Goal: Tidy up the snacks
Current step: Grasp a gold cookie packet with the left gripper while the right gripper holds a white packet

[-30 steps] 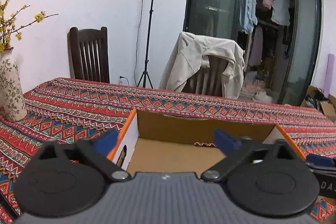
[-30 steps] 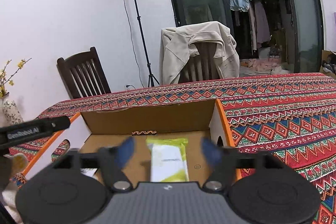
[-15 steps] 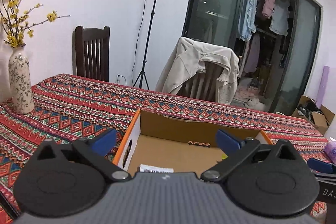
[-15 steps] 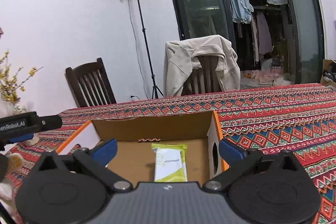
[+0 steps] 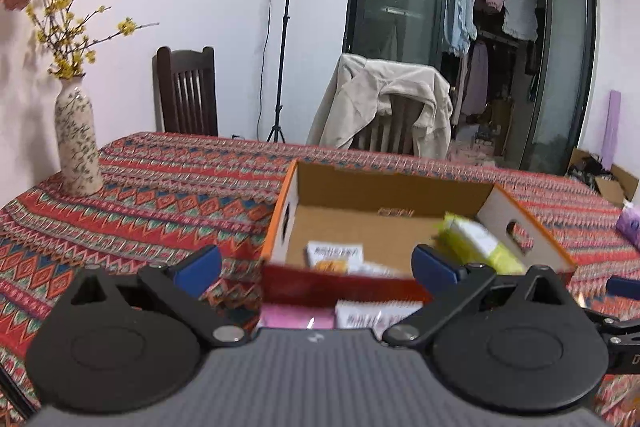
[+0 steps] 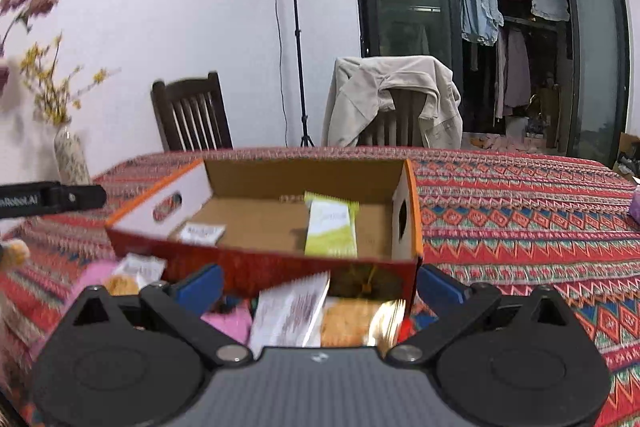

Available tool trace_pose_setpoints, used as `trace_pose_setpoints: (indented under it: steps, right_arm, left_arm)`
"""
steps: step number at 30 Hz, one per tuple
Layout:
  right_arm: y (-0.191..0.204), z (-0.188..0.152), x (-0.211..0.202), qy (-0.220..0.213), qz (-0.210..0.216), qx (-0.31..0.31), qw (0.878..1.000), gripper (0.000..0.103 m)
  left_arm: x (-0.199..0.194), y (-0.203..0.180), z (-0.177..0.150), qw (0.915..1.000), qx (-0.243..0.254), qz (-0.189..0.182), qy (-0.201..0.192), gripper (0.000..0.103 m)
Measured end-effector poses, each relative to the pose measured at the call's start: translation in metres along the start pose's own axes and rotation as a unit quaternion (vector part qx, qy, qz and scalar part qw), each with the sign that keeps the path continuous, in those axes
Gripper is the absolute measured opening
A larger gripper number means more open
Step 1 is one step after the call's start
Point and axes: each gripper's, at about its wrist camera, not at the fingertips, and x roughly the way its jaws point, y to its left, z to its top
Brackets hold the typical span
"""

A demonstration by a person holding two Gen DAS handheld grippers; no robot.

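Left claw [image 5: 316, 267] wide, empty. Right claw [image 6: 320, 281] wide, empty. Cardboard box [image 6: 288, 263] at 12 o'clock on bench [image 6: 520, 211]; green packet [image 6: 331, 229] inside.

The cardboard box [image 6: 280, 223] stands open at the top, its floor largely bare between a small white packet [image 6: 201, 232] at the near left and a green-and-white packet [image 6: 331, 227] at the right. Its red near wall [image 6: 256, 263] and the white side walls bar any level way in. Loose snack packets [image 6: 288, 311] crowd the tablecloth [image 6: 520, 227] just before that wall. Right of the box the cloth lies bare; far left, a vase [image 5: 77, 143] stands well apart
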Motion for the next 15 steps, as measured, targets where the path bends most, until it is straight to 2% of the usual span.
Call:
trace_pose_setpoints:
  steps: [3, 6, 8, 10, 12, 13, 15]
  right_arm:
    - [0.012, -0.013, 0.003, 0.007, -0.011, -0.023, 1.000, 0.100]
    - [0.024, -0.019, 0.009, 0.011, -0.023, -0.046, 0.999, 0.090]
    - [0.031, -0.020, 0.013, 0.013, -0.025, -0.060, 0.998, 0.078]
    - [0.037, -0.020, 0.018, 0.015, -0.029, -0.077, 0.996, 0.077]
    - [0.043, -0.023, 0.020, 0.016, -0.038, -0.097, 0.994, 0.072]
    - [0.047, -0.025, 0.021, 0.015, -0.048, -0.113, 0.992, 0.067]
    - [0.055, -0.030, 0.022, 0.011, -0.063, -0.141, 0.988, 0.050]
  left_arm:
    - [-0.002, 0.004, -0.013, 0.9999, 0.008, 0.004, 0.012, 0.103]
    - [-0.003, 0.007, -0.021, 0.9997, 0.009, 0.008, 0.020, 0.103]
    - [-0.005, 0.007, -0.025, 0.9997, 0.011, 0.008, 0.022, 0.103]
    - [-0.005, 0.007, -0.026, 0.9996, 0.014, 0.010, 0.023, 0.103]
    - [-0.005, 0.005, -0.028, 0.9995, 0.016, 0.011, 0.026, 0.103]
    - [-0.004, 0.004, -0.029, 0.9994, 0.017, 0.011, 0.028, 0.103]
    - [-0.003, 0.002, -0.030, 0.9993, 0.020, 0.011, 0.031, 0.103]
